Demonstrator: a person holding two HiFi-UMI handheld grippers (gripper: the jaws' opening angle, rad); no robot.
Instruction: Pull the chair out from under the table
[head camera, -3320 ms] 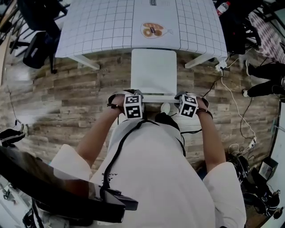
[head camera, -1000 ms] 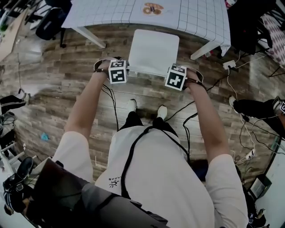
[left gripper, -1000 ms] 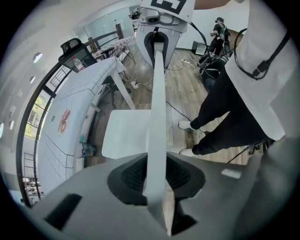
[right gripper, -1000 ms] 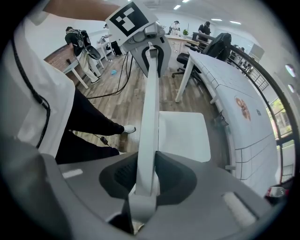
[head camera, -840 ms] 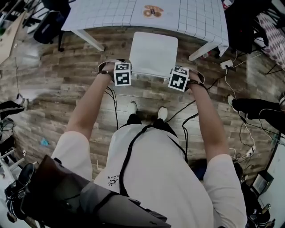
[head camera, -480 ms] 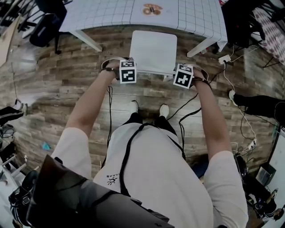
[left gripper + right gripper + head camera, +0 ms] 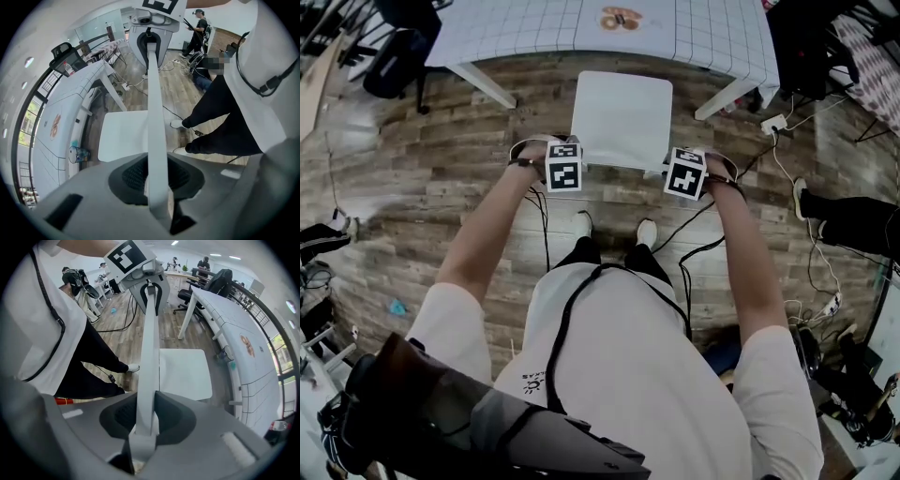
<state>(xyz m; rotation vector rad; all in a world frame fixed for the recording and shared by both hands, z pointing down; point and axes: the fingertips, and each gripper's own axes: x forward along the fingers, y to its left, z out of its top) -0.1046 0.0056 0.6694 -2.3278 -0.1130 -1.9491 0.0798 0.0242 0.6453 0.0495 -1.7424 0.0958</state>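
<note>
Both ends of the chair's (image 7: 622,117) white top rail (image 7: 157,117) are clamped from above, one by the left gripper (image 7: 563,175), the other by the right gripper (image 7: 685,173). The seat stands just clear of the table (image 7: 534,28). Pulling evenly with both hands should slide it straight across the wooden floor (image 7: 441,178).

The chair (image 7: 622,117) is seen as smooth, matt white plastic, the floor (image 7: 441,187) as grained wood planks. The tabletop (image 7: 534,23) is covered with a smooth white gridded sheet, and the left tongs (image 7: 158,180) are cased in matt grey plastic, dark and finely textured inside.
</note>
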